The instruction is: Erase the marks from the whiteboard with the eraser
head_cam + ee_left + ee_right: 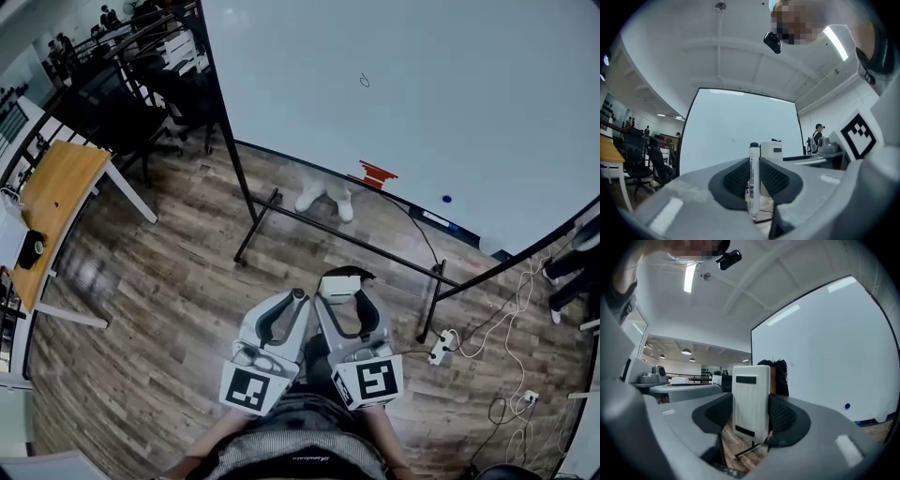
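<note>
A large whiteboard [403,103] on a black stand fills the upper right of the head view, with one small dark mark [365,81] on it. That mark [733,139] also shows in the left gripper view, and the mark [791,364] shows again in the right gripper view. My right gripper [339,288] is shut on a white eraser [750,401] with a dark felt back. My left gripper [298,296] is shut on a white marker [753,180], held upright with its black cap up. Both grippers are held close to my body, well short of the board.
A blue magnet [446,199] and a red item [374,173] sit near the board's lower edge. The stand's black legs [347,239] cross the wood floor. A wooden desk [52,202] and office chairs [141,103] stand at left. A power strip and cables [487,356] lie at right.
</note>
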